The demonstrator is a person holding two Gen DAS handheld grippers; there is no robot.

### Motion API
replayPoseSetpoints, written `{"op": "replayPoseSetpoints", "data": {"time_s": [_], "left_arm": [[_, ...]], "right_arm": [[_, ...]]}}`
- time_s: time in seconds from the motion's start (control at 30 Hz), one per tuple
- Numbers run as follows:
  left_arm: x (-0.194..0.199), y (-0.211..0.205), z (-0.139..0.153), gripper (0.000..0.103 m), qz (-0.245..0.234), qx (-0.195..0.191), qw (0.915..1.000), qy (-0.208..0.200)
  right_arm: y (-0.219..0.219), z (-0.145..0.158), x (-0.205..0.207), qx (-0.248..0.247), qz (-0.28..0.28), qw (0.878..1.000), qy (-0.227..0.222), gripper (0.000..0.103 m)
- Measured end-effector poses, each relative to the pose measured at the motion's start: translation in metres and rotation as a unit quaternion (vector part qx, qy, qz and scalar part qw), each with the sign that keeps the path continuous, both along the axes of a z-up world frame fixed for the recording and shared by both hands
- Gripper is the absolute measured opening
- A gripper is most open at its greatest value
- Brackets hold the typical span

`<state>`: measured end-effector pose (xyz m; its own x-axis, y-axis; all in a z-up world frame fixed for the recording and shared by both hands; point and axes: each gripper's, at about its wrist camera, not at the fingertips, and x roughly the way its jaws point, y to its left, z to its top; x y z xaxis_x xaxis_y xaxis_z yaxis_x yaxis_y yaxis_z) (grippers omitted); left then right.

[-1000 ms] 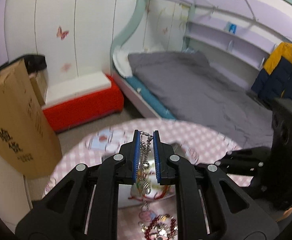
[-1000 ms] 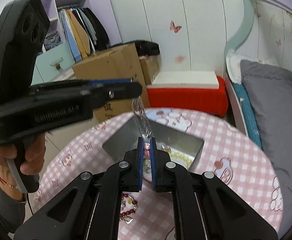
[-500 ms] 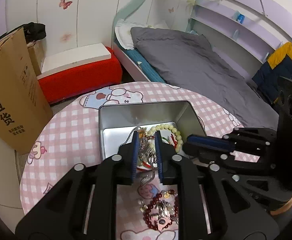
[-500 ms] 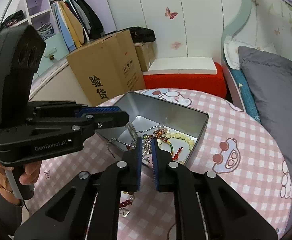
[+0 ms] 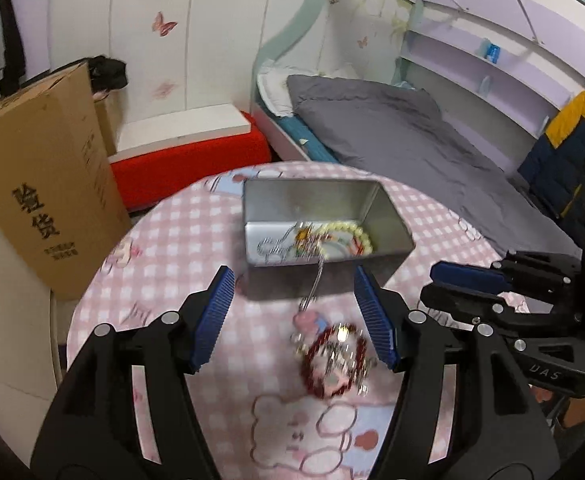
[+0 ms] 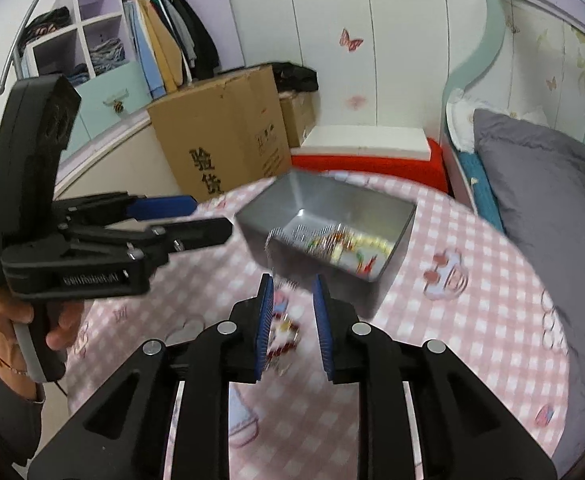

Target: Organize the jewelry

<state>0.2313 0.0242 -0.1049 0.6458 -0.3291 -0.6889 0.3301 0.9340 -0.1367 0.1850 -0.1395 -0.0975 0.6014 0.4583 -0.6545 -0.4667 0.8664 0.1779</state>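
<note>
A silver metal tin (image 5: 388, 220) stands on the pink checked round table (image 5: 164, 248) and holds a silver chain (image 5: 276, 246) and a pale bead bracelet (image 5: 358, 232). The chain trails over the tin's front wall down to a pink charm (image 5: 310, 320). A dark red bead bracelet (image 5: 334, 360) lies on the cloth in front of the tin. My left gripper (image 5: 294, 312) is open and empty above it. My right gripper (image 6: 292, 312) is open and empty, short of the tin (image 6: 404, 216); the jewelry under it (image 6: 282, 336) is blurred.
A tall cardboard box (image 5: 40, 192) stands left of the table and a red bench (image 5: 188, 160) behind it. A bed with a grey cover (image 5: 404, 136) lies at the right. A wardrobe with hanging clothes (image 6: 164, 52) shows in the right wrist view.
Both grippers have opened and let go of the silver chain, which now lies in the tin with its end over the front wall. Both have drawn back from the tin.
</note>
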Motion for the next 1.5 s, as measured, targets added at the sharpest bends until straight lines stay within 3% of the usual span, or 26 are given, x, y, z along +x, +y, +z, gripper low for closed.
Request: {"op": "replayPoseSetpoints", "data": {"time_s": [0.37, 0.67, 0.7, 0.8, 0.83, 1.3, 1.5], "left_arm": [[-0.033, 0.022, -0.04, 0.062, 0.035, -0.011, 0.9987, 0.035], [-0.042, 0.026, -0.059, 0.062, 0.041, -0.016, 0.9977, 0.052], [-0.042, 0.026, -0.06, 0.062, 0.04, -0.015, 0.9977, 0.052], [-0.043, 0.022, -0.061, 0.062, 0.031, -0.017, 0.9981, 0.051], [-0.043, 0.02, -0.061, 0.062, 0.029, -0.017, 0.9982, 0.049], [-0.038, -0.018, -0.07, 0.062, -0.009, 0.007, 0.9993, 0.037], [-0.031, -0.036, -0.074, 0.039, -0.032, 0.028, 0.9983, 0.04]], "right_arm": [[0.031, -0.057, -0.013, -0.048, 0.018, 0.997, 0.062, 0.023], [0.053, -0.07, -0.012, -0.086, 0.028, 0.995, 0.052, 0.028], [0.055, -0.07, -0.011, -0.091, 0.029, 0.994, 0.048, 0.027], [0.058, -0.071, -0.01, -0.119, 0.03, 0.992, 0.032, 0.01], [0.055, -0.072, -0.01, -0.116, 0.029, 0.992, 0.034, 0.003], [0.004, -0.03, -0.007, -0.047, -0.015, 0.999, -0.004, 0.003], [-0.001, -0.031, -0.007, -0.037, -0.009, 0.999, -0.001, 0.003]]}}
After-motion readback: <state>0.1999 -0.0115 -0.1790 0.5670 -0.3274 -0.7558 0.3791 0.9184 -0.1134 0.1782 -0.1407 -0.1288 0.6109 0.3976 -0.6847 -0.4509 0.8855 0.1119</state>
